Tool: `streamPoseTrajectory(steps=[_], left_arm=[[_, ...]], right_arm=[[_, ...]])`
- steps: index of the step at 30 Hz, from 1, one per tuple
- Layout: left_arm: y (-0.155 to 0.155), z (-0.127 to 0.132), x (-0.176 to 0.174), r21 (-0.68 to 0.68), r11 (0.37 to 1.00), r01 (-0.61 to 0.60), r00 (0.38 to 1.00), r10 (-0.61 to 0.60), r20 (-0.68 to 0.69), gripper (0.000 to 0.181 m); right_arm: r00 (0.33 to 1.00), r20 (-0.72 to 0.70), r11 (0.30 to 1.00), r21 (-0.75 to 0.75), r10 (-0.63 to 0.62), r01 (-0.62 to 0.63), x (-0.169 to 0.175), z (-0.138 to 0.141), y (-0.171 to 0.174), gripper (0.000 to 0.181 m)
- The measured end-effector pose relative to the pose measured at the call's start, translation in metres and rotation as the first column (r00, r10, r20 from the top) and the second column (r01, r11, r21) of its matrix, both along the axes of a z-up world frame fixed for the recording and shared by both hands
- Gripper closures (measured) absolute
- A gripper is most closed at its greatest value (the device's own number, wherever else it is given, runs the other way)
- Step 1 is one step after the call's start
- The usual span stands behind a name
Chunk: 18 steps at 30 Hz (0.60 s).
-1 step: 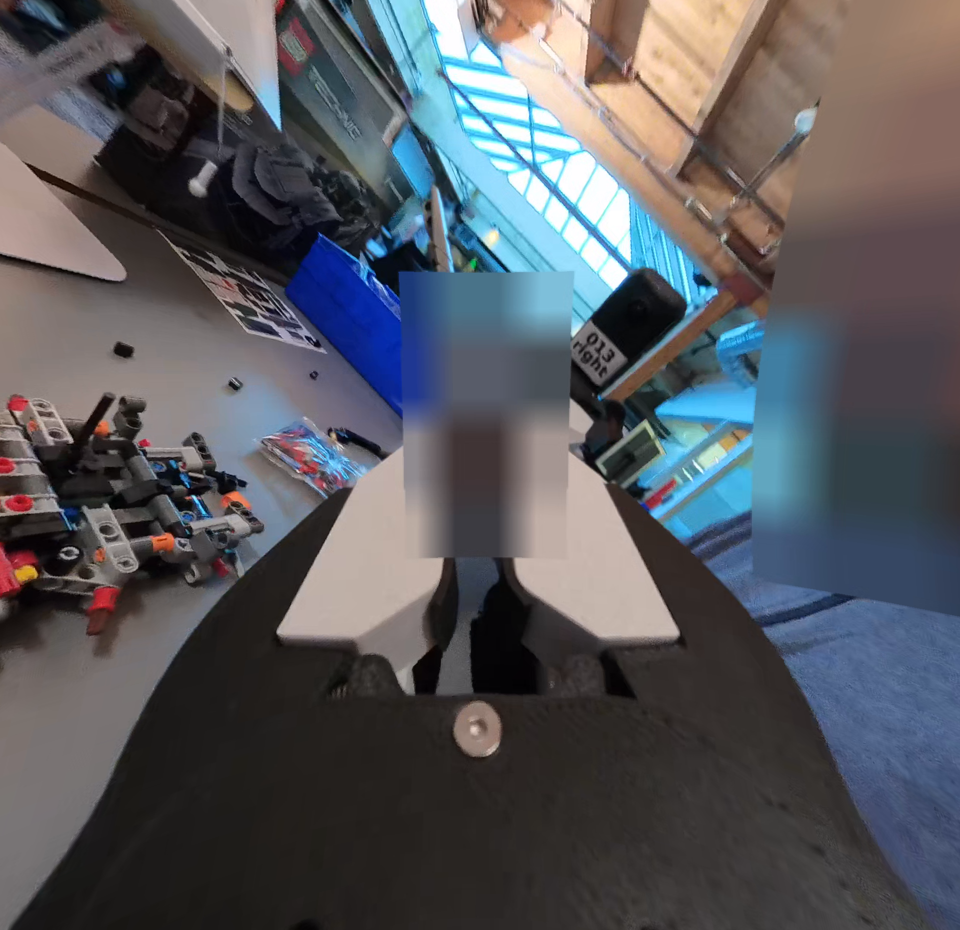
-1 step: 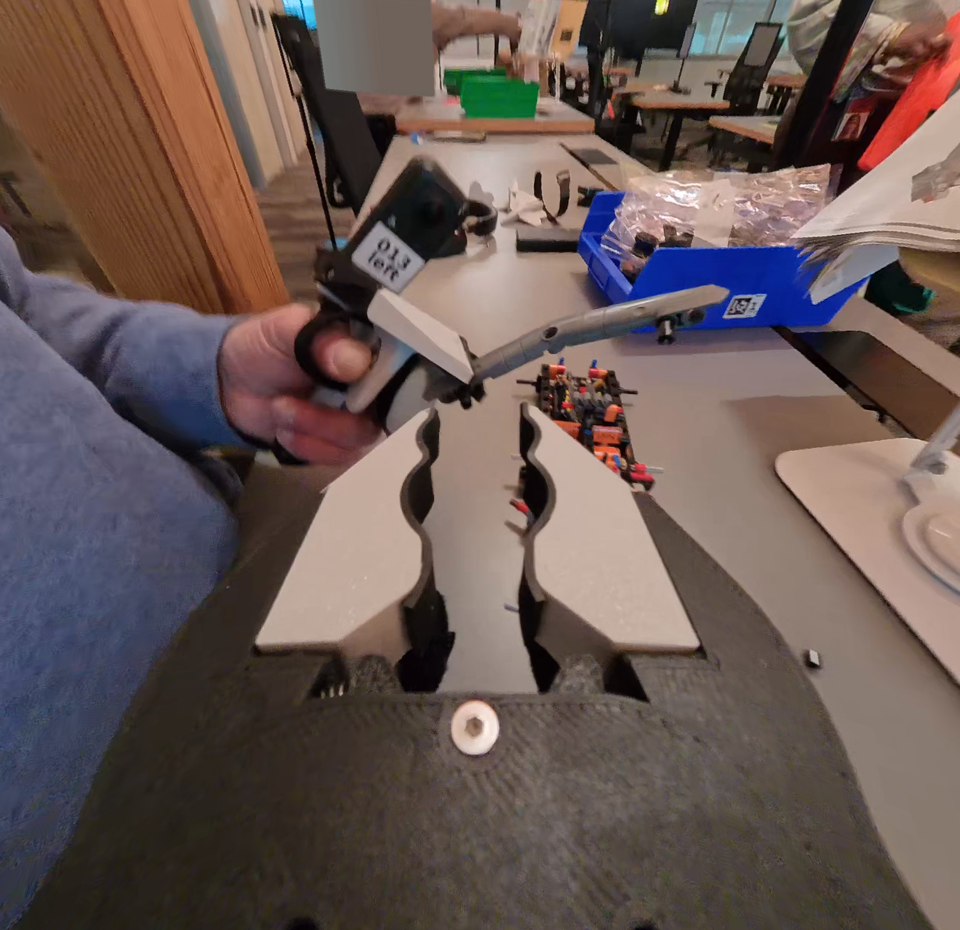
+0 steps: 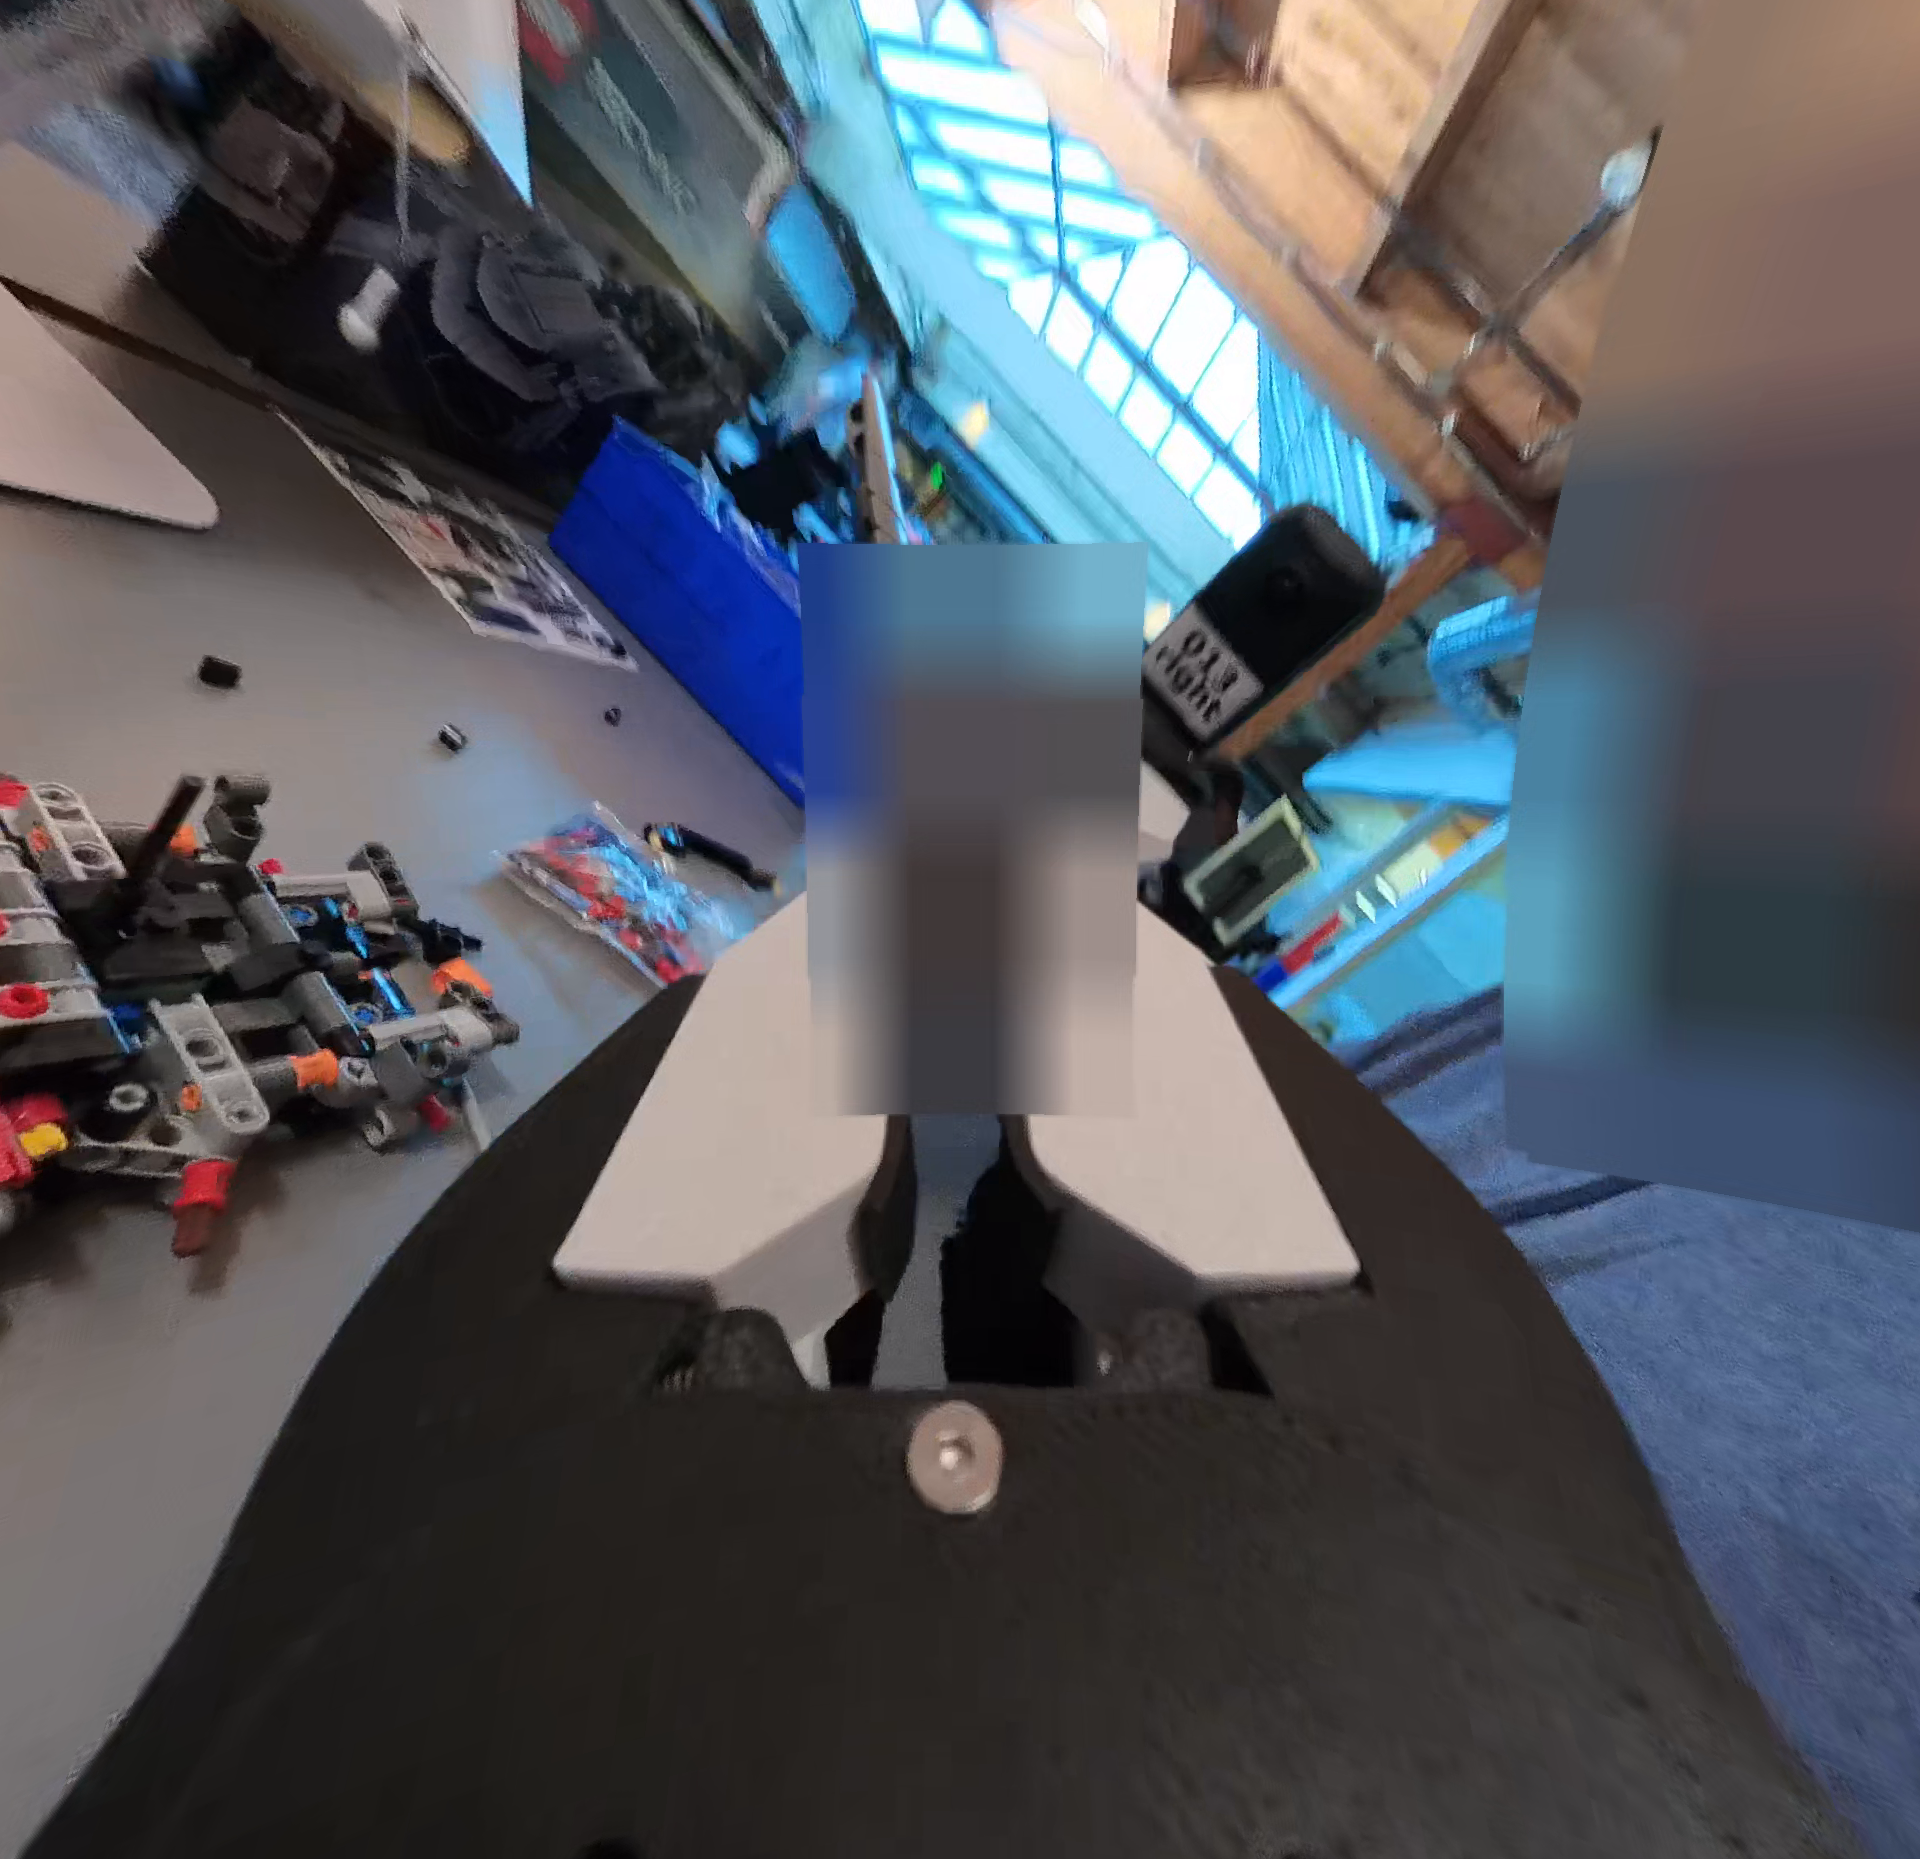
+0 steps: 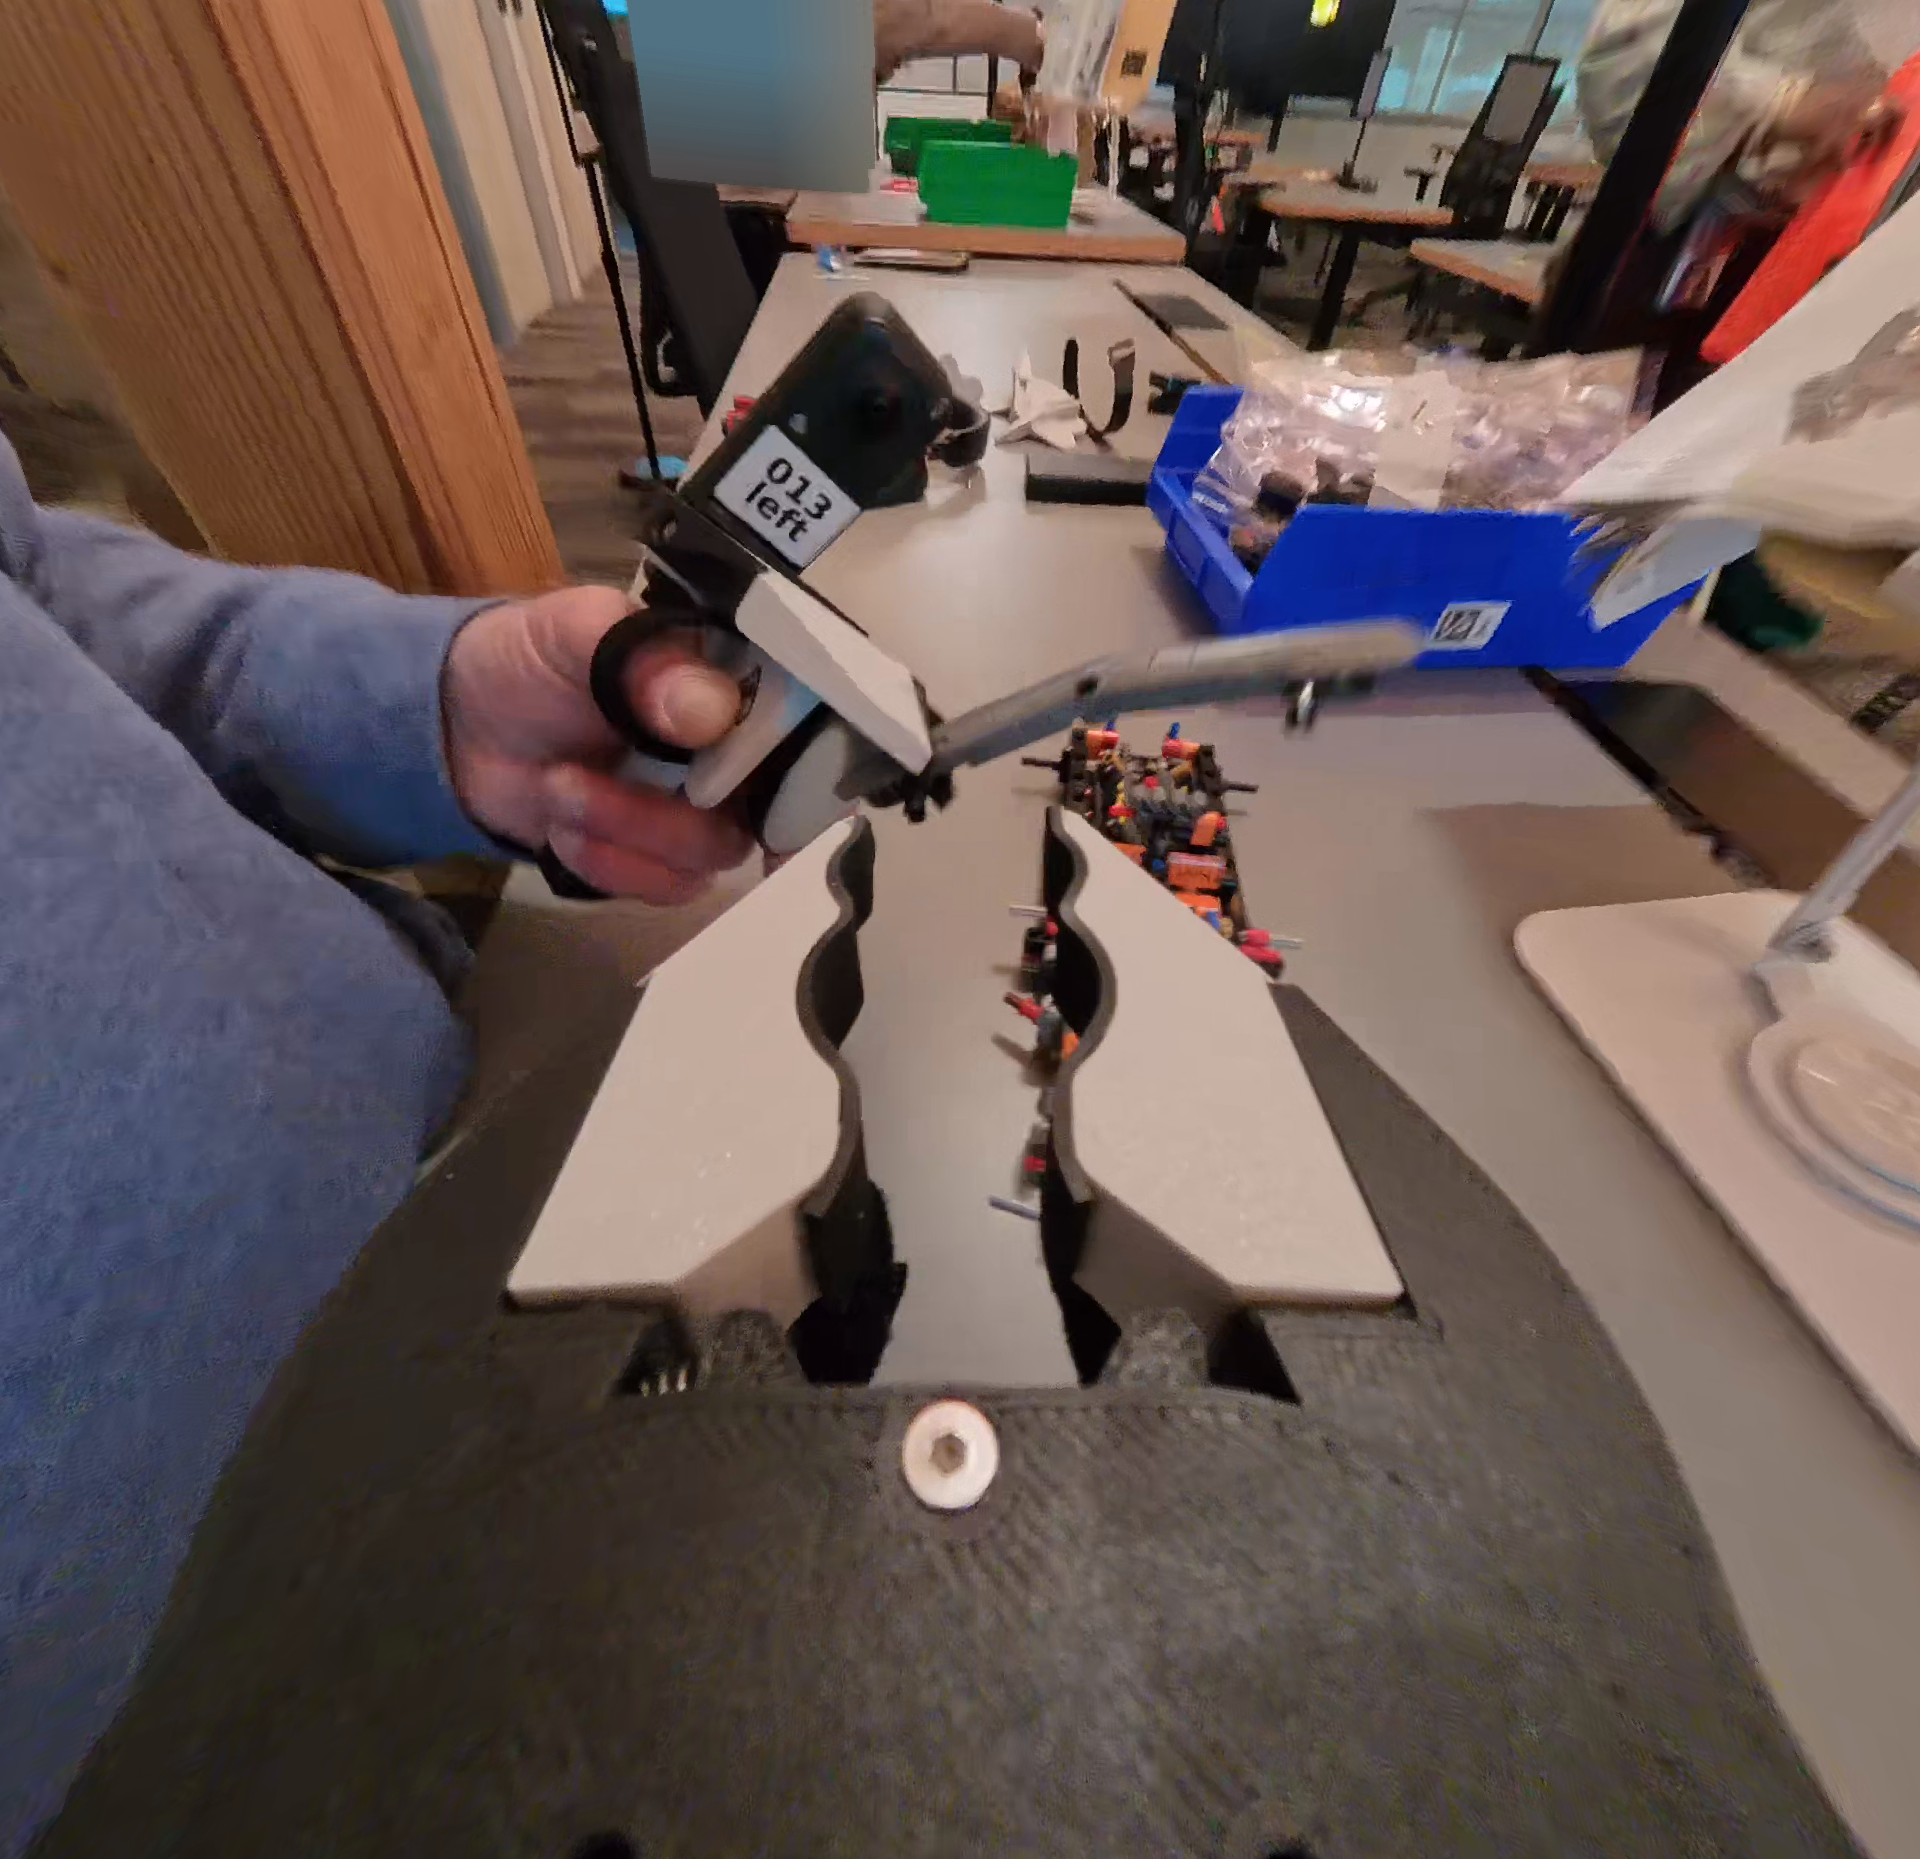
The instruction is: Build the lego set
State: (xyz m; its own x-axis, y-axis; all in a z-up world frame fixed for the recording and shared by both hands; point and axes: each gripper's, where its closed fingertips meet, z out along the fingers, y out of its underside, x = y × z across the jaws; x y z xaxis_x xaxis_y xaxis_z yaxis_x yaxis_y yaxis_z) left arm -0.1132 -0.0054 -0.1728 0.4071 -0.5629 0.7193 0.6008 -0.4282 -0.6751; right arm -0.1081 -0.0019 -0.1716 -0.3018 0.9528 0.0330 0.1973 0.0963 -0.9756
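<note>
A partly built lego model (image 3: 208,988) of grey, black, red and orange parts lies on the grey table (image 3: 343,729). It also shows in the right wrist view (image 4: 1153,822), just beyond my right fingertips. My left gripper (image 4: 914,760), held in a hand, is shut on one end of a long grey beam assembly (image 4: 1174,671). The beam reaches out to the right above the model. In the left wrist view a mosaic patch hides the left fingertips and the beam. My right gripper (image 4: 956,827) is open and empty, low over the table.
A blue bin (image 4: 1403,573) with bags of parts stands behind the model. An open instruction booklet (image 4: 1766,438) hangs over it. A white lamp base (image 4: 1714,1030) sits at the right. A small bag of parts (image 3: 613,895) and loose black pieces (image 3: 216,671) lie on the table. The tips of both grippers are at nearly the same place.
The left gripper and its grey beam have shifted slightly, and the beam's far end sits a little lower. The right gripper stays open in place.
</note>
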Motion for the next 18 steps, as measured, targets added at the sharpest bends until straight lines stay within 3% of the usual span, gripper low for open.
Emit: streamPoseTrajectory(steps=[3,6,8,10,12,16,18], left_arm=[[-0.002,-0.006,0.001,-0.054,0.998,0.034,0.991,-0.041,-0.129,0.177],[-0.008,-0.015,0.011,-0.127,0.983,0.132,0.957,-0.16,-0.242,0.177],[-0.016,-0.021,0.021,-0.184,0.955,0.231,0.923,-0.275,-0.269,0.177],[-0.018,-0.027,0.023,-0.226,0.941,0.253,0.898,-0.315,-0.306,0.177],[-0.023,-0.029,0.028,-0.26,0.916,0.305,0.874,-0.378,-0.306,0.177],[-0.023,-0.031,0.032,-0.306,0.883,0.355,0.844,-0.444,-0.301,0.177],[-0.022,-0.029,0.032,-0.315,0.867,0.387,0.841,-0.472,-0.265,0.177]], right_arm=[[1.0,0.001,0.984,0.179,-0.002,0.002,0.01,0.014,0.0,0.141],[0.999,0.036,0.901,0.433,0.012,-0.027,0.012,0.016,-0.008,0.137],[0.993,0.104,0.846,0.524,0.05,-0.098,0.011,0.008,-0.017,0.133],[0.984,0.167,0.803,0.576,0.064,-0.15,0.009,-0.002,-0.02,0.129],[0.973,0.225,0.762,0.62,0.054,-0.185,0.008,-0.013,-0.015,0.137],[0.944,0.311,0.769,0.574,0.111,-0.279,0.01,-0.028,-0.019,0.149],[0.94,0.317,0.779,0.553,0.129,-0.294,0.011,-0.028,-0.021,0.142]])
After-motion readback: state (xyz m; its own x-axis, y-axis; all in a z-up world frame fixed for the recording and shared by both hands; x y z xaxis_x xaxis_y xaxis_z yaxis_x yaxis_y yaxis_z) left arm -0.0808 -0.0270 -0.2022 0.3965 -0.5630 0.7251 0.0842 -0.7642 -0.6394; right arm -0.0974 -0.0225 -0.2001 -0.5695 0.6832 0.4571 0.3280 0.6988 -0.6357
